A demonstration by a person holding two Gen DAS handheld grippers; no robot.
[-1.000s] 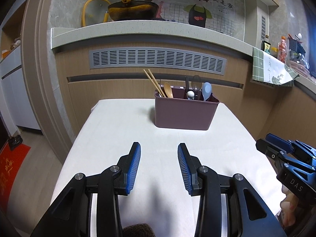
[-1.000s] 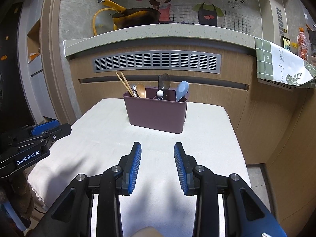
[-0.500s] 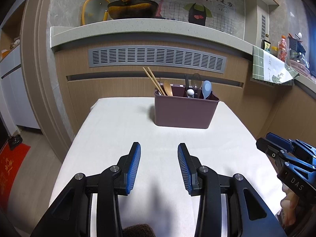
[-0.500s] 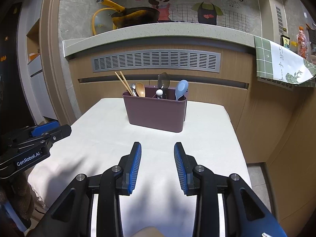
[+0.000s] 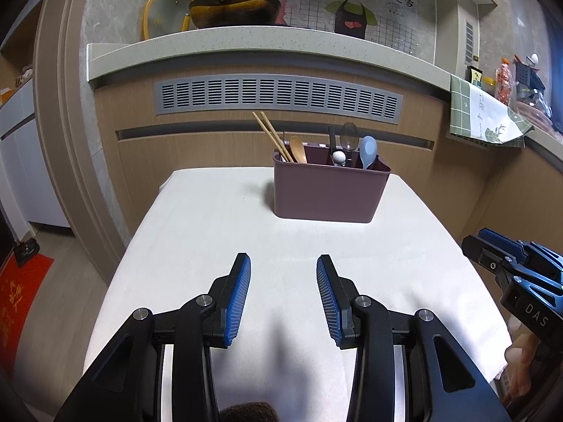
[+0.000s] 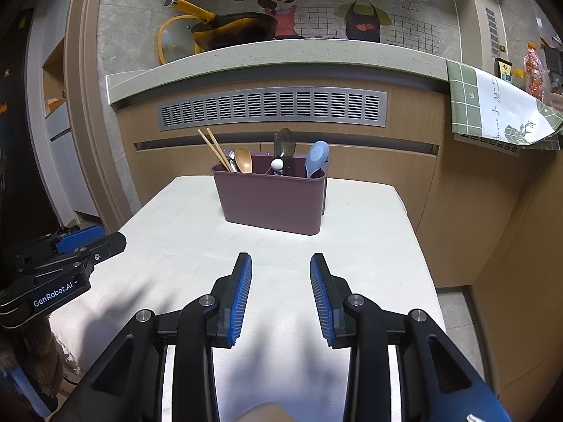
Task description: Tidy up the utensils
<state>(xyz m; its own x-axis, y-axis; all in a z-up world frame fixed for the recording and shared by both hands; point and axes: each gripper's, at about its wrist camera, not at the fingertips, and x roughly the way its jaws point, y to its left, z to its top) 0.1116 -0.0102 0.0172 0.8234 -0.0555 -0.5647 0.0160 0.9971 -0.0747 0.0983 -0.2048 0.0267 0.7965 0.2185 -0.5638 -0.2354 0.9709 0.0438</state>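
A mauve utensil caddy point(image 5: 330, 193) stands at the far end of the white-clothed table point(image 5: 218, 218); it also shows in the right wrist view point(image 6: 271, 200). It holds wooden chopsticks point(image 5: 272, 136), a wooden spoon point(image 5: 298, 149), a light blue spoon point(image 5: 367, 151) and some dark and metal utensils. My left gripper point(image 5: 283, 295) is open and empty above the near half of the table. My right gripper point(image 6: 280, 293) is open and empty too, beside the left one. Each gripper appears at the edge of the other's view.
Behind the table runs a wooden counter front with a grey vent grille point(image 5: 278, 95). A stone ledge above carries a yellow-handled pan point(image 6: 232, 28). A green checked cloth point(image 6: 492, 105) hangs at the right. The floor drops off on both sides of the table.
Both cameras have shifted slightly, so the caddy sits a little differently in view. Both grippers stay open and empty.
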